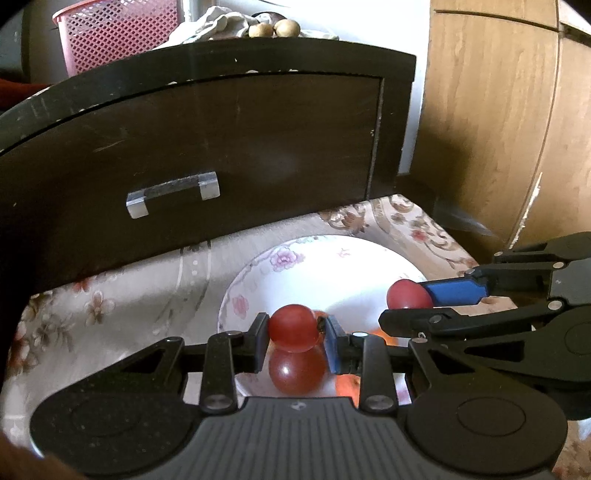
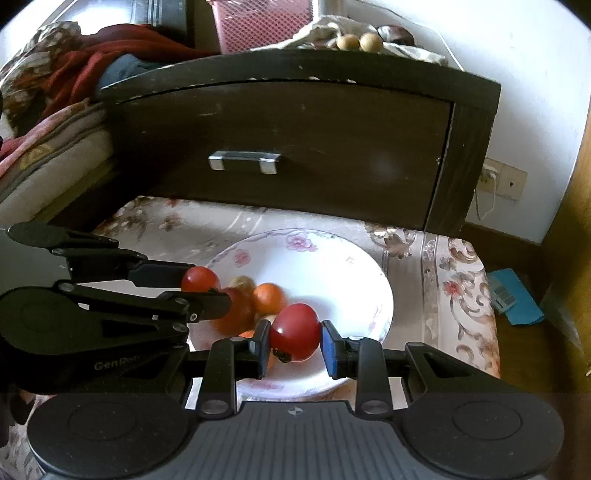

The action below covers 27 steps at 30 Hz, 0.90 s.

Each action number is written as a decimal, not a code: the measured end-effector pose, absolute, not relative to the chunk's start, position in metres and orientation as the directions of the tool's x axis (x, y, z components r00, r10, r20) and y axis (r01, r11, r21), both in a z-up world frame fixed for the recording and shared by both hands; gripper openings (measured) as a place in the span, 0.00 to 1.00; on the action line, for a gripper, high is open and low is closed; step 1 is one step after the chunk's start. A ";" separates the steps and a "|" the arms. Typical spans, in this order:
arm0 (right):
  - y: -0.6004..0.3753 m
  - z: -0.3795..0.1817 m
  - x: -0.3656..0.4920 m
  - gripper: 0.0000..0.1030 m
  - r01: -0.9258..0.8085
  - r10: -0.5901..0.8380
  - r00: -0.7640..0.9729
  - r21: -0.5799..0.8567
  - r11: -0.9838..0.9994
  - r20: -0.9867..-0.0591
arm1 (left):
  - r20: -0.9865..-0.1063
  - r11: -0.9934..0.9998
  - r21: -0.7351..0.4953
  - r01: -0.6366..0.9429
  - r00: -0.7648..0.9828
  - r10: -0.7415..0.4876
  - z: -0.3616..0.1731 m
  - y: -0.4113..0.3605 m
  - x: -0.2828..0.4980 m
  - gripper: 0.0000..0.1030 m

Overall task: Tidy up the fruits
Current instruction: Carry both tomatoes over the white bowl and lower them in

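A white floral plate (image 1: 332,266) (image 2: 332,269) sits on a flowered cloth. My left gripper (image 1: 295,341) is shut on a red tomato (image 1: 293,326) above another red tomato (image 1: 295,373) on the plate; it also shows in the right wrist view (image 2: 205,286), holding its tomato (image 2: 199,278). My right gripper (image 2: 293,345) is shut on a red tomato (image 2: 295,330) over the plate's near side; in the left wrist view it (image 1: 410,302) holds that tomato (image 1: 406,293). An orange fruit (image 2: 269,297) and other fruits lie on the plate.
A dark wooden drawer front with a metal handle (image 1: 173,197) (image 2: 243,160) stands right behind the plate. A pink basket (image 1: 118,33), cloth and round brown fruits (image 1: 273,27) sit on top. A wooden door (image 1: 498,129) is at the right. A blue packet (image 2: 513,295) lies on the floor.
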State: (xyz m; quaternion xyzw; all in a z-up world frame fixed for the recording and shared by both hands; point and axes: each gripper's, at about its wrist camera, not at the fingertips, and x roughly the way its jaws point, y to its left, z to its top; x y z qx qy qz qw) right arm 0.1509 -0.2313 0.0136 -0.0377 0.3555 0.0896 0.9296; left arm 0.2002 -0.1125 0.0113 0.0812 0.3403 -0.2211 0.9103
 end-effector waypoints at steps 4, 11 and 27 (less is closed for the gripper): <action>-0.236 0.009 0.167 0.23 -0.191 0.146 0.729 0.006 0.982 -0.669 | -0.662 0.890 0.005 0.456 0.669 -0.339 0.007 -0.117 0.210 0.37; -0.241 0.000 0.182 0.25 -0.193 0.156 0.722 0.020 0.981 -0.674 | -0.672 0.889 0.012 0.458 0.662 -0.332 -0.001 -0.121 0.219 0.37; -0.247 -0.009 0.196 0.26 -0.181 0.166 0.723 0.048 0.982 -0.670 | -0.663 0.891 0.024 0.453 0.674 -0.325 -0.004 -0.124 0.231 0.38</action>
